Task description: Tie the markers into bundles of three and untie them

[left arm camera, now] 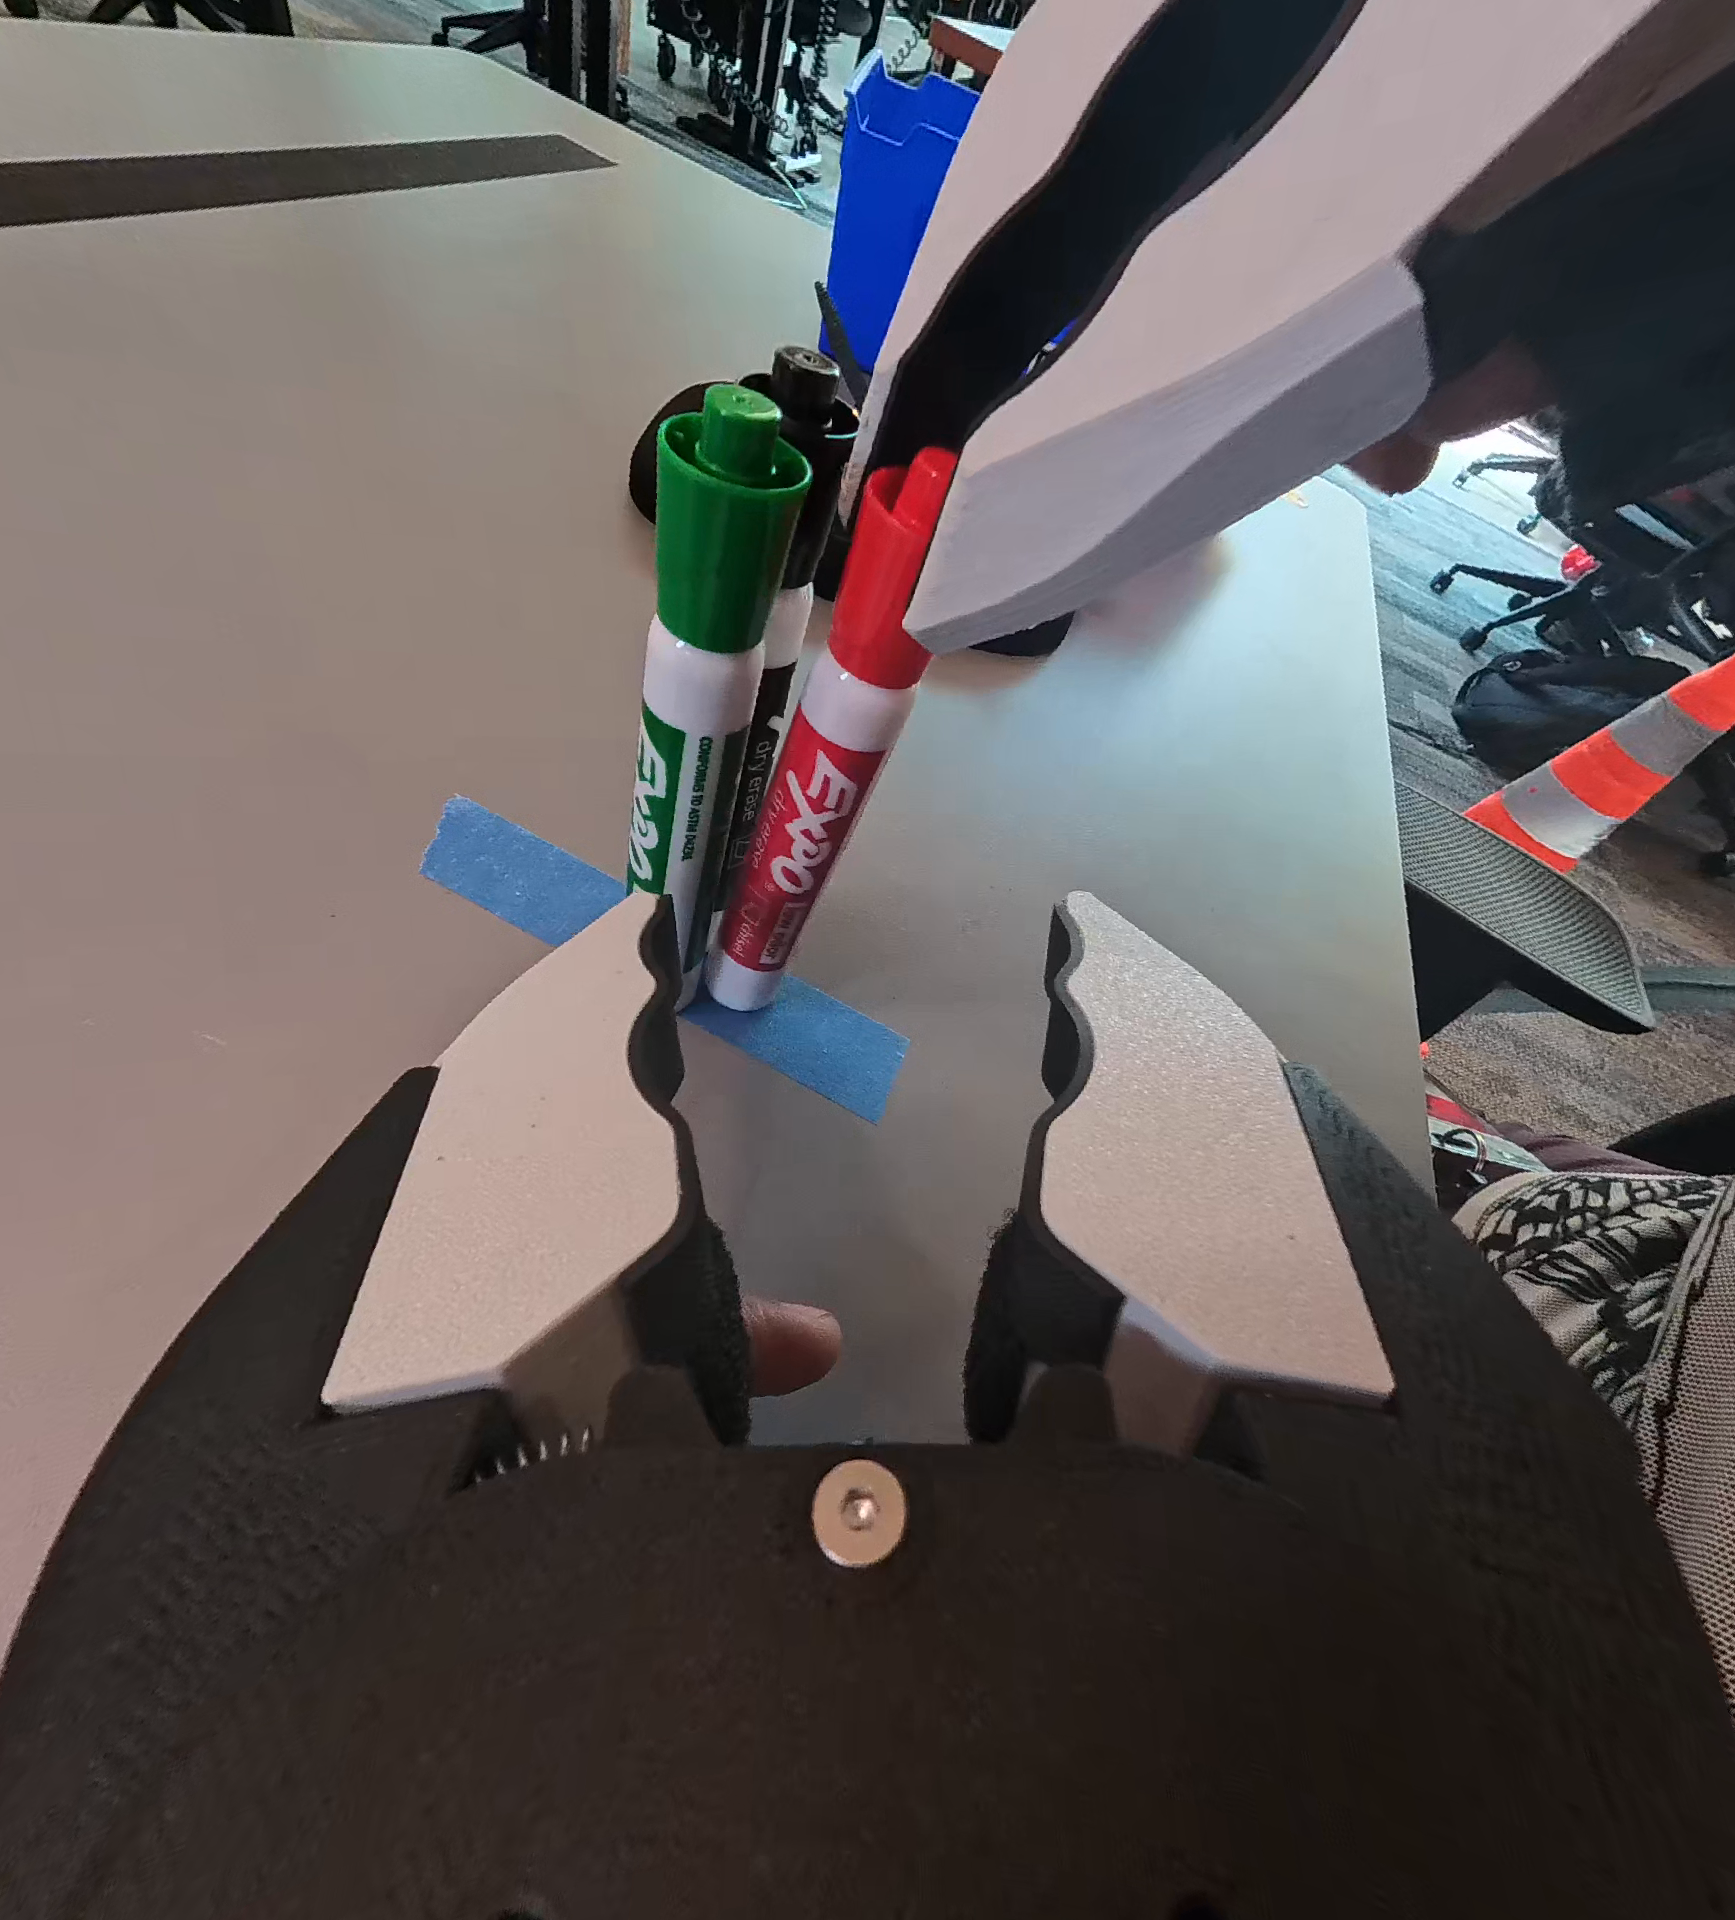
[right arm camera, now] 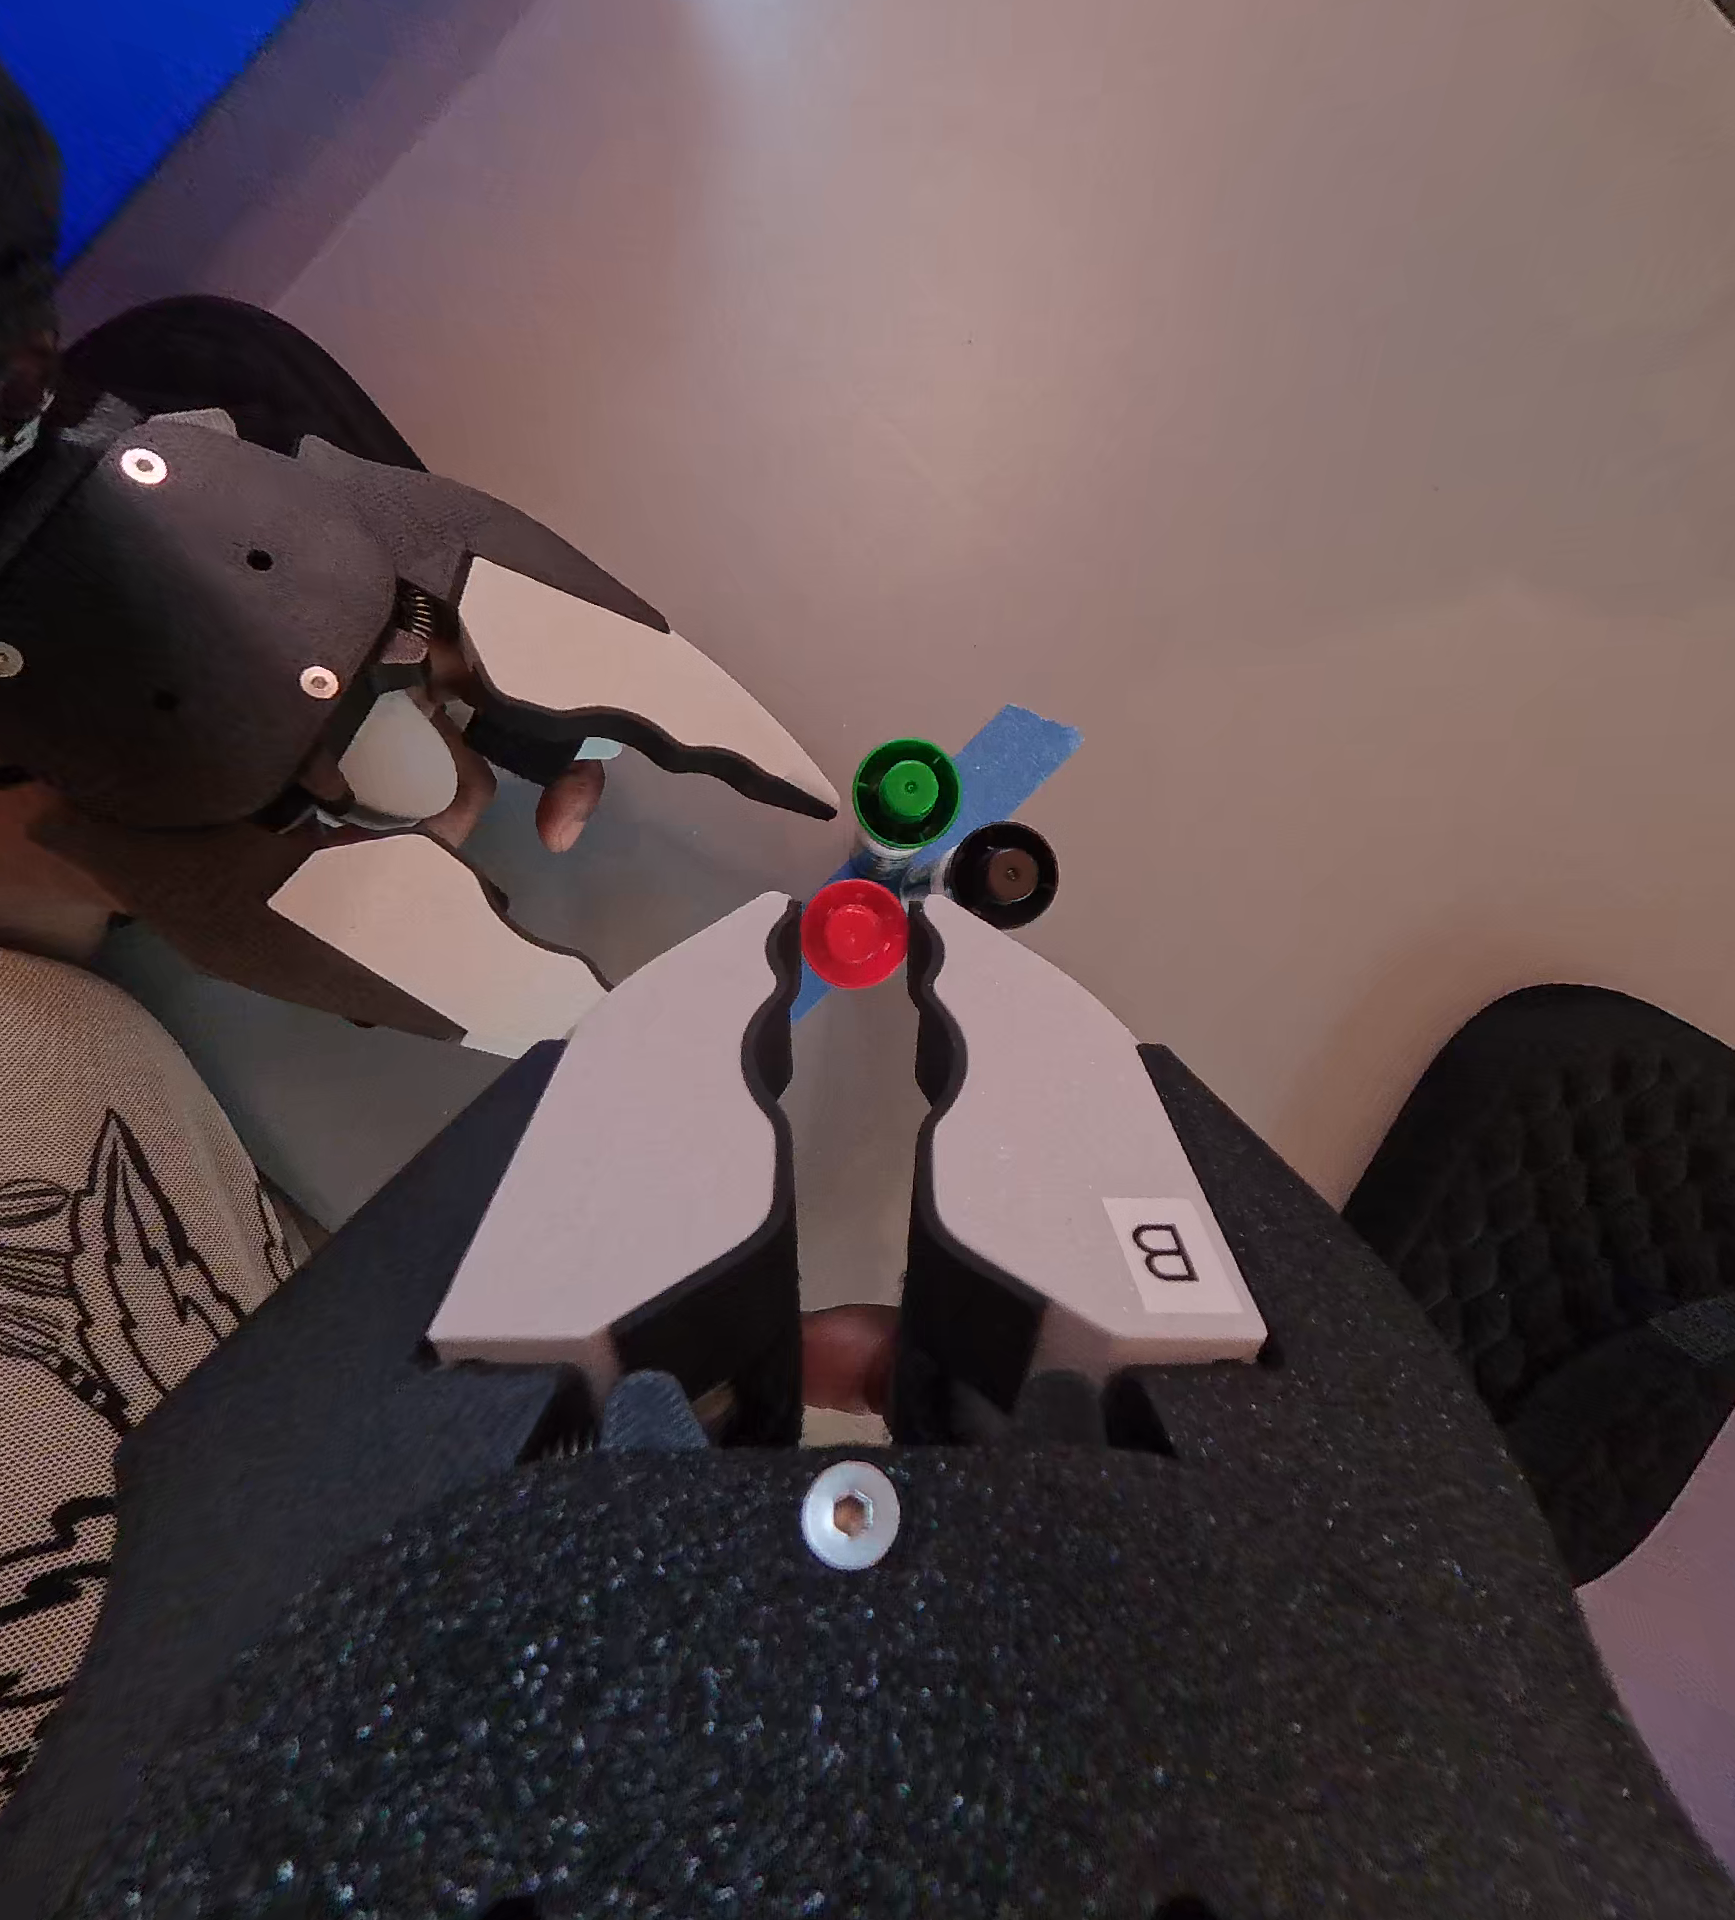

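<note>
Three markers stand upright close together on a strip of blue tape (left arm camera: 520,873) on the grey table (left arm camera: 219,623): a green one (left arm camera: 717,582), a black one (left arm camera: 801,416) behind it and a red one (left arm camera: 821,790). From above they show as a green cap (right arm camera: 907,792), a black cap (right arm camera: 1005,873) and a red cap (right arm camera: 852,935). My right gripper (right arm camera: 852,914) comes down from above and is shut on the red marker's cap; it also shows in the left wrist view (left arm camera: 904,520). My left gripper (left arm camera: 863,935) is wide open and empty at table level, one fingertip (left arm camera: 660,935) beside the green marker's base.
A black padded object (right arm camera: 1590,1195) lies on the table just beyond the markers. The table's edge runs along the right (left arm camera: 1393,831), with a mesh chair (left arm camera: 1517,914), an orange cone (left arm camera: 1652,748) and a blue bin (left arm camera: 894,187) beyond. A person's patterned clothing (left arm camera: 1673,1351) is close by. The gap from one gripper's tips to the other's is roughly 6 cm.
</note>
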`<state>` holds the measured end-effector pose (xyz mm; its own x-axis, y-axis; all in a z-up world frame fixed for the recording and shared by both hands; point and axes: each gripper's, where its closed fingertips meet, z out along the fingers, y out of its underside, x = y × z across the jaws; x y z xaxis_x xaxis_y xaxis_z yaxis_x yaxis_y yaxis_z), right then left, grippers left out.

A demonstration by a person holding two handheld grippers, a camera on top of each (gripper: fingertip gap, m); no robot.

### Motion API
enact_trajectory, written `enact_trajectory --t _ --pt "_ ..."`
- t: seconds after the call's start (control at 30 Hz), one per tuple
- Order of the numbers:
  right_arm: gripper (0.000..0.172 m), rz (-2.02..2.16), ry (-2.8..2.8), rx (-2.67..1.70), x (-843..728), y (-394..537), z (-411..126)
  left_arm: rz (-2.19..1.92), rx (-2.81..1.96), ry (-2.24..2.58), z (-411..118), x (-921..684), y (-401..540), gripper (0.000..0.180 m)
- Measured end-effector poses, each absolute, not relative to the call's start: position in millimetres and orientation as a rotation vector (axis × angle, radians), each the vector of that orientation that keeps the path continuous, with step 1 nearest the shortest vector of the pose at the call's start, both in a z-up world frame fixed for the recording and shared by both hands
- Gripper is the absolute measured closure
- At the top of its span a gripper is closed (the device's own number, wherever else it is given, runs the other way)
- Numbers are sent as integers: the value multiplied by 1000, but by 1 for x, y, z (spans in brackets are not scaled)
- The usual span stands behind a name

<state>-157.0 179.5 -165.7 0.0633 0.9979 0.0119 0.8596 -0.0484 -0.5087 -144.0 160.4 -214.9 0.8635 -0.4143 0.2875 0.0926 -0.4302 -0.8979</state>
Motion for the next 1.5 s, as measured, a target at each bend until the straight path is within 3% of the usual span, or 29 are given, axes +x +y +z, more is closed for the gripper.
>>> enact_trajectory --t 1.5 --pt "146 503 -1783 -1947 -151 182 -150 -611 -1947 257 -216 -140 157 113"
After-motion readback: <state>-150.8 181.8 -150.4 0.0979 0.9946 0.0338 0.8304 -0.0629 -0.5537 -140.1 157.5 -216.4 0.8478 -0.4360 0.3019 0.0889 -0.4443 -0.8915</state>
